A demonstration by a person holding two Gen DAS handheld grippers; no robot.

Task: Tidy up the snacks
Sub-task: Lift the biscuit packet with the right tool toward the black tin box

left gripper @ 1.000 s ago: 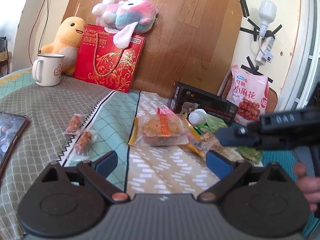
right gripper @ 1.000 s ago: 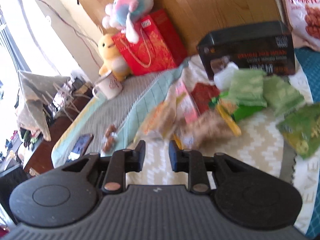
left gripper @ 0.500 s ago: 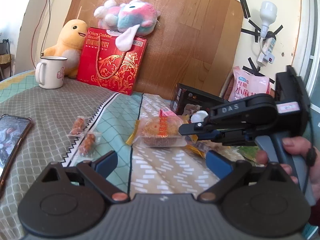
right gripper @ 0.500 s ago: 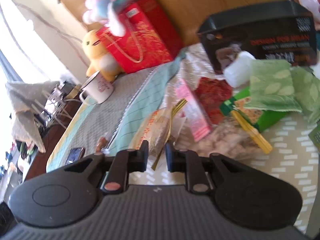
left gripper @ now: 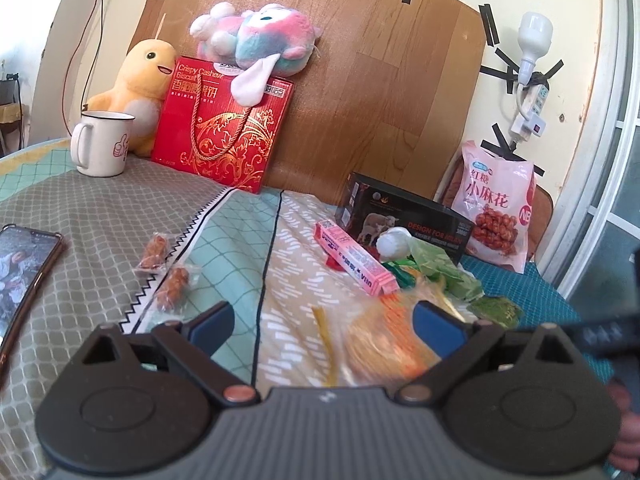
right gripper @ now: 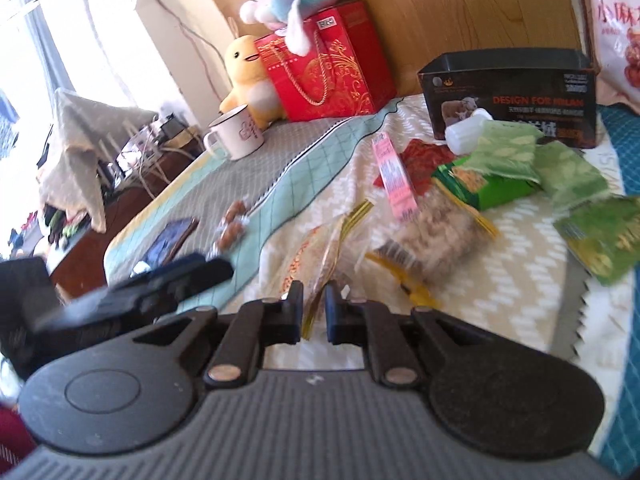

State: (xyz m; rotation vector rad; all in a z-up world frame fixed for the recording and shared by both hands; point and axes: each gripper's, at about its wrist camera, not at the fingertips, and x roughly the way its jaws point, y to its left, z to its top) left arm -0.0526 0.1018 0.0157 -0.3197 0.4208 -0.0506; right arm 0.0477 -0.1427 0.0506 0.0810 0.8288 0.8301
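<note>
Since the earlier frame, left wrist view: clear-wrapped pastry (left gripper: 384, 344) is off its old mid-bed spot and now sits blurred close in front of the left gripper (left gripper: 324, 320), toward its right finger. Left jaws are spread wide, nothing between the pads. Pink stick box (left gripper: 356, 258) lies where the pastry used to cover it, with green packets (left gripper: 452, 272) beside it and the black box (left gripper: 404, 220) behind. Two small sausage snacks (left gripper: 164, 264) lie apart on the grey-green bedspread (left gripper: 100, 220), phone (left gripper: 24, 276) at left edge. Right gripper's body (left gripper: 600, 332) enters from the right edge.

Right wrist view: right gripper (right gripper: 313, 312) jaws have just been closing and are now clamped on the yellow sealed edge of the pastry (right gripper: 320, 256) wrapper; the pack hangs out ahead of the fingertips, over the patterned bedspread (right gripper: 500, 280). Another clear biscuit pack (right gripper: 436, 236) and green packets (right gripper: 504, 160) lie just beyond. Left gripper (right gripper: 192, 270) shows at left, blurred.
</note>
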